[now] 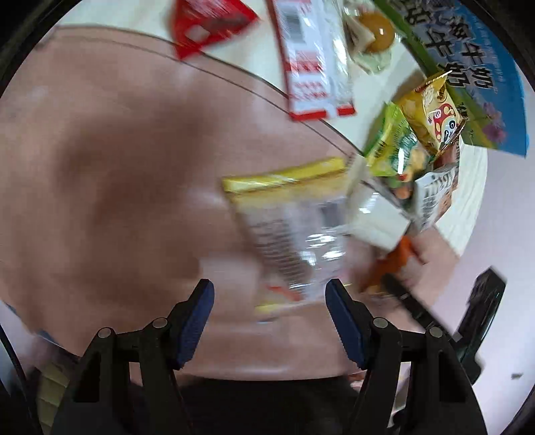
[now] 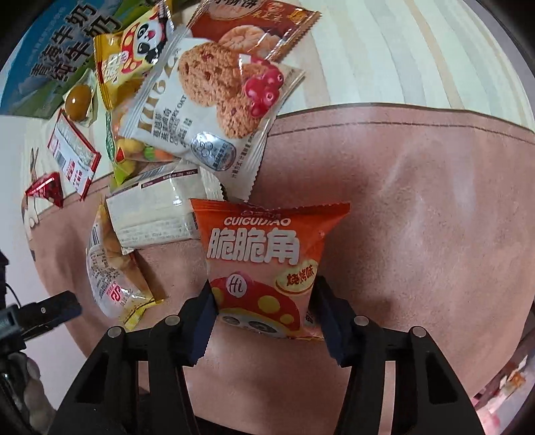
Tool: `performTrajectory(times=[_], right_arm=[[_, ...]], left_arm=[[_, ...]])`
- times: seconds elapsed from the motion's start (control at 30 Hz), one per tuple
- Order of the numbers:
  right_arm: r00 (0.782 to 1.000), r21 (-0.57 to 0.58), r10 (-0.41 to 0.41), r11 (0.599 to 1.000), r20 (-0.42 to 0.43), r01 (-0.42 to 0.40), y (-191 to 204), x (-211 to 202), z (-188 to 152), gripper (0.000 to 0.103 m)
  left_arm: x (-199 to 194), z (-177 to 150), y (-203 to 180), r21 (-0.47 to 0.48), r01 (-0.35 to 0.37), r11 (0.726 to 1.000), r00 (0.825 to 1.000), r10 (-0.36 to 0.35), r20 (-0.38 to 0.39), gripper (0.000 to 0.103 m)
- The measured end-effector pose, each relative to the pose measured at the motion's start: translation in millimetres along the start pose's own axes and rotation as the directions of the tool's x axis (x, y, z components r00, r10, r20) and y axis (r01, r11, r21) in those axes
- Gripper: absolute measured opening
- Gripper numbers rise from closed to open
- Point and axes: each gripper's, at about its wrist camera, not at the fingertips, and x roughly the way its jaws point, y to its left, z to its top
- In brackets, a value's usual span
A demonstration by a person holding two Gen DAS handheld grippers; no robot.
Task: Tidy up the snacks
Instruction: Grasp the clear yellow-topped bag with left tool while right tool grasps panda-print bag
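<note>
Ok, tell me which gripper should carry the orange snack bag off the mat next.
Right. The right gripper already has the orange snack bag between its blue pads, which press on both sides of it. The left gripper stands open over a yellow-edged clear packet, with nothing held and a blurred view.

Orange snack bag (image 2: 267, 264), puffed, print facing up, white lettering over a red spotted-mushroom cartoon; lies flat on the pink mat (image 2: 418, 217), lower edge between two blue pads. Behind it a loose pile: white cookie packet (image 2: 214, 110) with oat cookies and red berries, brown biscuit packet (image 2: 260, 30), yellow panda bag (image 2: 130, 57), green candy bag (image 2: 133, 157), white wafer packet (image 2: 157, 214). Clear yellow-edged bag (image 2: 113, 277) lies left, back side up. Red-and-white packet (image 2: 72, 157) and small red pouch (image 2: 46, 189) sit apart on the pale table.
</note>
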Motion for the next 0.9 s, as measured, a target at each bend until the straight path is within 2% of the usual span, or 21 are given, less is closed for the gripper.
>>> performTrajectory(times=[0.13,0.17,0.2,0.27,0.33,0.37,0.4,0.47,0.5,0.63,0.7,0.83,0.9], right_arm=[[1.0,-0.009,-0.009,1.0,0.011,0.009,-11,-6,-7,0.058],[1.0,-0.016,-0.019,1.0,0.013,0.019,-9,-5,-9,0.058],[1.0,-0.021,-0.023,1.0,0.013,0.023,-8,-5,-12,0.057],[1.0,-0.033,-0.029,0.999,0.004,0.029,-7,-3,-18,0.056],[1.0,-0.046,-0.03,0.998,-0.008,0.03,-7,-4,-23,0.055],[0.999,-0.055,-0.029,0.998,-0.018,0.028,-7,-4,-26,0.055],[0.999,-0.06,-0.027,0.998,-0.023,0.025,-7,-4,-28,0.055],[0.999,-0.053,-0.017,0.998,-0.031,0.015,-6,0,-32,0.056],[1.0,-0.036,-0.007,0.999,-0.029,0.006,-8,1,-31,0.057],[0.999,0.029,0.017,0.999,-0.037,-0.016,-24,4,-25,0.06],[0.999,0.039,0.014,0.999,-0.038,-0.012,-24,5,-23,0.06],[0.999,0.041,-0.004,0.999,-0.042,0.006,-29,6,-21,0.059],[0.999,0.021,-0.024,0.999,-0.038,0.025,-26,8,-21,0.057]], left_arm=[[36,6,-17,-0.051,-0.011,0.999,0.999,0.01,-0.03,0.067],[42,8,-22,-0.038,-0.038,0.999,0.999,0.037,-0.029,0.067],[47,9,-28,-0.008,-0.093,0.996,0.996,0.093,-0.011,0.067],[54,4,-32,0.053,-0.145,0.988,0.989,0.144,0.027,0.067],[52,-2,-42,0.145,-0.229,0.963,0.973,0.221,0.068,0.058],[52,-9,-53,0.189,-0.268,0.945,0.963,0.255,0.092,0.058],[49,-13,-56,0.241,-0.322,0.915,0.946,0.3,0.127,0.059],[47,-13,-61,0.286,-0.377,0.881,0.925,0.345,0.157,0.06],[47,-11,-59,0.291,-0.378,0.879,0.925,0.347,0.155,0.06],[44,17,-44,0.225,-0.327,0.918,0.944,0.308,0.114,0.06],[42,27,-35,0.191,-0.314,0.93,0.948,0.297,0.114,0.06],[51,29,-34,0.172,-0.313,0.934,0.947,0.293,0.132,0.059],[41,24,-26,0.17,-0.315,0.934,0.945,0.293,0.145,0.056]])
